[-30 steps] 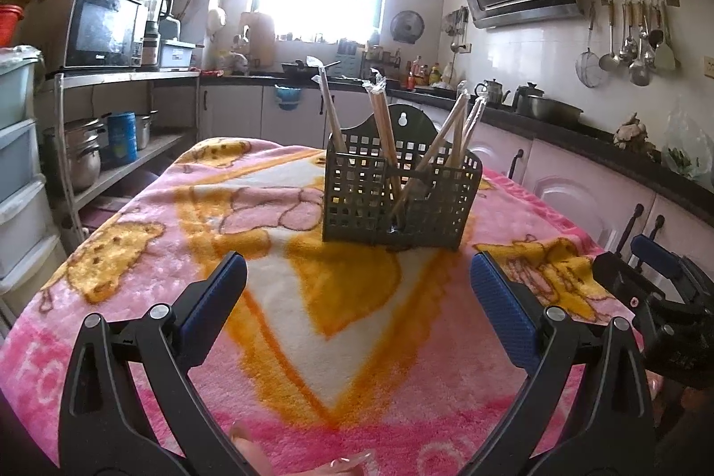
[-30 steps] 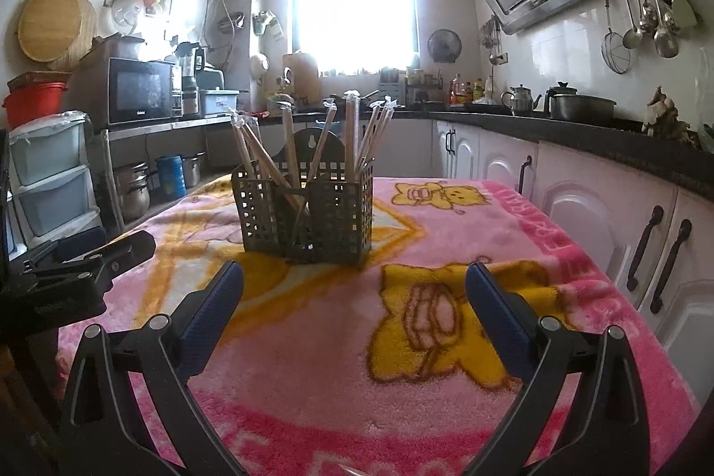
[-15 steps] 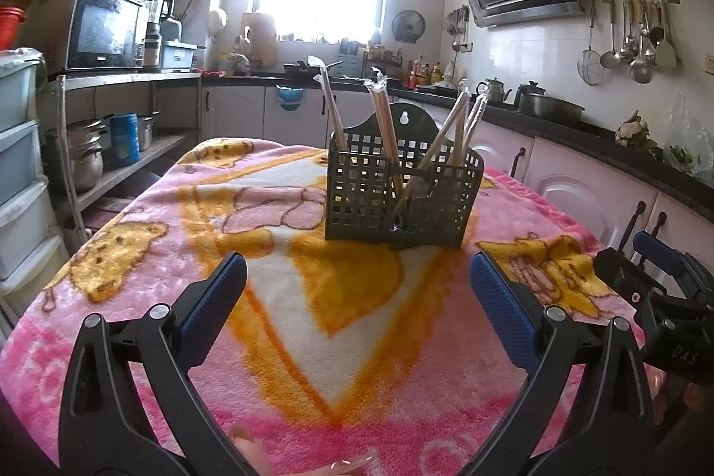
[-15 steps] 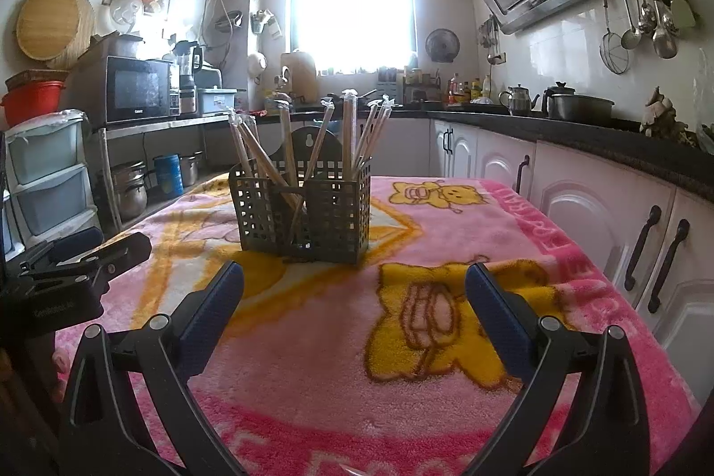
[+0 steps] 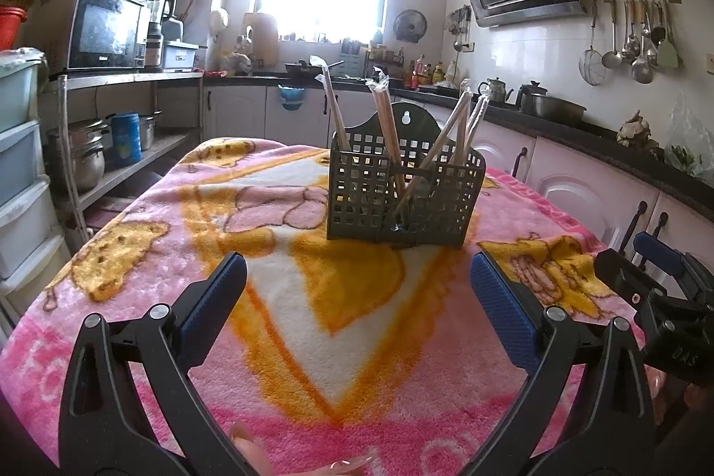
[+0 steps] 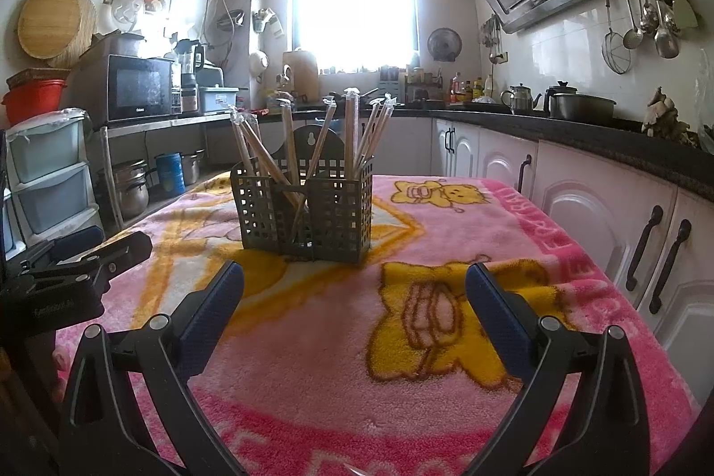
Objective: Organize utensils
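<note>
A dark green perforated utensil holder [image 5: 404, 199] stands upright on the pink blanket-covered table [image 5: 134, 297]; it also shows in the right wrist view [image 6: 305, 215]. Several wrapped chopstick pairs [image 5: 383, 128] stand in its compartments, leaning different ways; they also show in the right wrist view [image 6: 352, 137]. My left gripper [image 5: 357, 297] is open and empty, low over the table in front of the holder. My right gripper [image 6: 354, 297] is open and empty, also short of the holder. Each gripper shows at the edge of the other's view.
White cabinets with dark handles [image 6: 642, 248] run along the right under a black counter with a pot [image 6: 580, 105] and kettle. A shelf with a microwave [image 6: 138, 88] and plastic drawers [image 6: 44, 168] stands on the left. The table edge is close on the right.
Both views have shifted slightly; the holder looks a little farther off and the other gripper sits lower in each view. Both grippers stay open and empty.
</note>
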### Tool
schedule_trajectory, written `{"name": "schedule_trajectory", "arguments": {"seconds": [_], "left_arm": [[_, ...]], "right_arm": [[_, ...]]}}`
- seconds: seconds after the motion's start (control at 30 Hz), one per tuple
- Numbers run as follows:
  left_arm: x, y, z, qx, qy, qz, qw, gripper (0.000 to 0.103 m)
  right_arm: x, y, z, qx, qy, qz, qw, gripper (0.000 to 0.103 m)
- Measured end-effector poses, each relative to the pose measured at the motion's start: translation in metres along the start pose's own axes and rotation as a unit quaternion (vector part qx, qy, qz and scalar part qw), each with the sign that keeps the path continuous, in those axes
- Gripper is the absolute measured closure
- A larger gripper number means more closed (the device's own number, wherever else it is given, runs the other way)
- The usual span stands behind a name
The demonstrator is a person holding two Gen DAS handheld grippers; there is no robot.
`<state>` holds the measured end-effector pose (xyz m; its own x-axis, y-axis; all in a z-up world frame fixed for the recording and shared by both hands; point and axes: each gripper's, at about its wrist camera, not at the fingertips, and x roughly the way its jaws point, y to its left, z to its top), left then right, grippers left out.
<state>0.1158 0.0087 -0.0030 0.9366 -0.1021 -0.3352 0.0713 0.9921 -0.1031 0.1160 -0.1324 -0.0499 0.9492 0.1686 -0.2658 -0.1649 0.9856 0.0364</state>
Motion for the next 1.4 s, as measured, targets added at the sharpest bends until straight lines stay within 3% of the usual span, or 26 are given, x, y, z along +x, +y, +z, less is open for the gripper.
{"name": "schedule_trajectory", "arguments": {"seconds": [1.4], "left_arm": [[0.0006, 0.0012, 0.0002, -0.005, 0.005, 0.004, 1.0, 0.011]], "right_arm": [[0.0014, 0.0014, -0.0001, 0.001, 0.004, 0.002, 1.0, 0.006]]}}
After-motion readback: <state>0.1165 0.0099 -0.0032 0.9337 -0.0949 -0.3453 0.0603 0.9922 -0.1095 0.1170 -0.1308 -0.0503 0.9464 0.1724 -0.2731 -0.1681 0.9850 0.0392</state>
